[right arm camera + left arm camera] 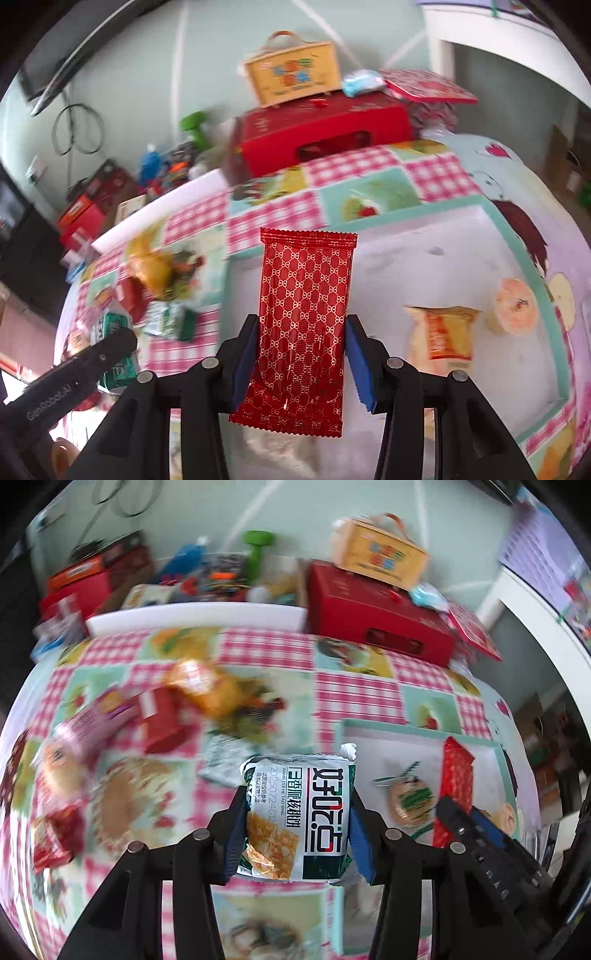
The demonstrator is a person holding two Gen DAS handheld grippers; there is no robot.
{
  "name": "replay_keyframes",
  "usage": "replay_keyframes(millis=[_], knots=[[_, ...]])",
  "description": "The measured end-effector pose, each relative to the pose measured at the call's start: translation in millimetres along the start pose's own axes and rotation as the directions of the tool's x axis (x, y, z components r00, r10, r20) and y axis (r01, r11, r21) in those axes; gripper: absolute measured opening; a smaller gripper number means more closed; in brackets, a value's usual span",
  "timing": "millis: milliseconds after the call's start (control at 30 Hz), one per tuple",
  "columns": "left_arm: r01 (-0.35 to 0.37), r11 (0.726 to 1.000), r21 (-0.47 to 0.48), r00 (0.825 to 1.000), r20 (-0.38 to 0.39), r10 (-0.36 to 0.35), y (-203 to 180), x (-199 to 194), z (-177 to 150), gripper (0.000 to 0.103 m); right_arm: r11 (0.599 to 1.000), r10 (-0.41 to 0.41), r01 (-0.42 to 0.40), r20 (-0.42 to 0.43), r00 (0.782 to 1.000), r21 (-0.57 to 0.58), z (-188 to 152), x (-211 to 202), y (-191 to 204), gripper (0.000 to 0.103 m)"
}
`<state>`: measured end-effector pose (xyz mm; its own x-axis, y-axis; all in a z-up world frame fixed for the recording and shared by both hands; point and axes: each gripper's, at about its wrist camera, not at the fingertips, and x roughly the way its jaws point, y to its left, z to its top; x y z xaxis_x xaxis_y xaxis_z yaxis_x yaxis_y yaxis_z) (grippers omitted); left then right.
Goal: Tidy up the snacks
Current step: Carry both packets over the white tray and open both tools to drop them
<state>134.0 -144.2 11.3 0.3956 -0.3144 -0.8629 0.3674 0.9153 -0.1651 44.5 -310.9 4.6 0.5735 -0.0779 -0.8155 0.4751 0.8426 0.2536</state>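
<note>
Left jaws gripping white snack packet [297, 818] (printed side up), right jaws gripping red packet [304, 328]

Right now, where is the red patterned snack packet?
In the right wrist view the red patterned snack packet is clamped upright in the right gripper, above the white tray; the left wrist view shows it at the right.

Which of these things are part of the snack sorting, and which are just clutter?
Job: white-green cracker packet in left gripper; red patterned foil packet in right gripper; teal-rimmed white tray.
Clutter: red cardboard box; yellow handled carton.
</note>
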Motion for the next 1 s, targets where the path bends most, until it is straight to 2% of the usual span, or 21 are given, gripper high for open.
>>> replay_keyframes(millis=[167,333,533,733,767,833,1000], knots=[[0.014,0.996,0.093,1.000,-0.028,-0.012,-38.5,30.6,13.9,0.051,0.998,-0.061,0.061,-0.009,0.998,0.029,3.2,8.6,-18.7,0.049],[0.021,0.987,0.157,0.998,-0.068,-0.011,-63.3,60.2,20.4,0.051,0.994,-0.080,0.081,-0.020,0.997,0.073,6.5,13.6,-38.8,0.049],[0.030,0.985,0.172,0.996,-0.088,-0.015,-76.1,80.3,20.8,0.051,0.991,-0.093,0.095,-0.027,0.995,0.092,8.1,16.7,-49.0,0.049],[0.039,0.983,0.179,0.997,-0.077,-0.026,-84.7,84.4,21.9,0.051,0.987,-0.113,0.116,-0.032,0.993,0.108,8.9,17.1,-55.9,0.049],[0.038,0.984,0.175,0.997,-0.073,-0.025,-84.7,83.5,22.1,0.052,0.987,-0.113,0.116,-0.033,0.993,0.107,8.9,17.3,-55.8,0.049],[0.036,0.987,0.159,0.998,-0.064,-0.026,-80.6,78.9,22.6,0.069,0.988,-0.118,0.121,-0.035,0.992,0.100,8.9,17.7,-54.6,0.049],[0.071,0.989,0.126,0.997,-0.041,-0.067,-72.7,65.6,22.3,0.073,0.988,-0.115,0.119,-0.037,0.993,0.096,8.6,16.6,-53.8,0.049]])
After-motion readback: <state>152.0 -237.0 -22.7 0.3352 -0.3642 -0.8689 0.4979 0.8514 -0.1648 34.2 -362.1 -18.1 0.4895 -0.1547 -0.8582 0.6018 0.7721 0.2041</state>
